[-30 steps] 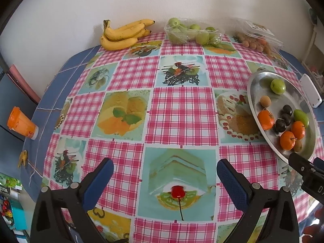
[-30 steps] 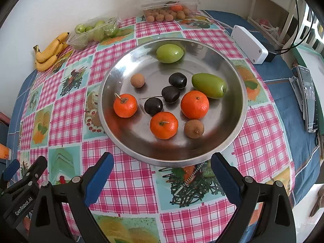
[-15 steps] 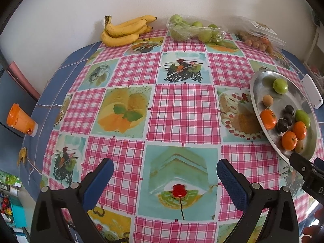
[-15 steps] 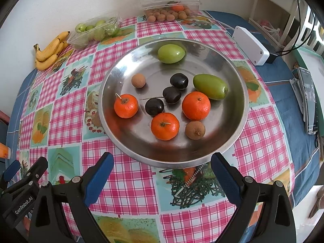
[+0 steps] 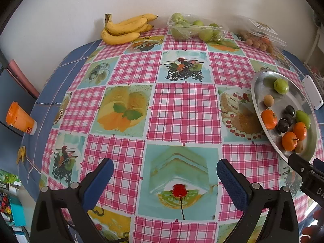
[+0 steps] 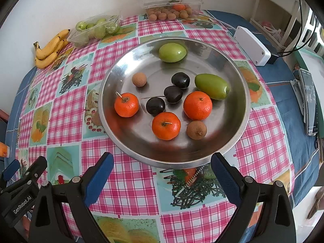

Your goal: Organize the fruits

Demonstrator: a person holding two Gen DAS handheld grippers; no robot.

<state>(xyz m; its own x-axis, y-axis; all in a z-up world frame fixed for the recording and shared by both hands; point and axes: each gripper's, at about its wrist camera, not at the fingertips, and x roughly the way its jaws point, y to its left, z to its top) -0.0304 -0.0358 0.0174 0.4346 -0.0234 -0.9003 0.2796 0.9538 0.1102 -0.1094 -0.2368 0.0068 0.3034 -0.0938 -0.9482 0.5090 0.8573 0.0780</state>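
Fruit tray [image 6: 239, 121] just ahead of open R gripper [image 6: 162, 174].

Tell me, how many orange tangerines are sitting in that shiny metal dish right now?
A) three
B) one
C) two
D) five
A: the right wrist view shows three tangerines in the metal dish, one at its left, one at the front and one toward the right, among dark cherries, green fruits and small brown ones.
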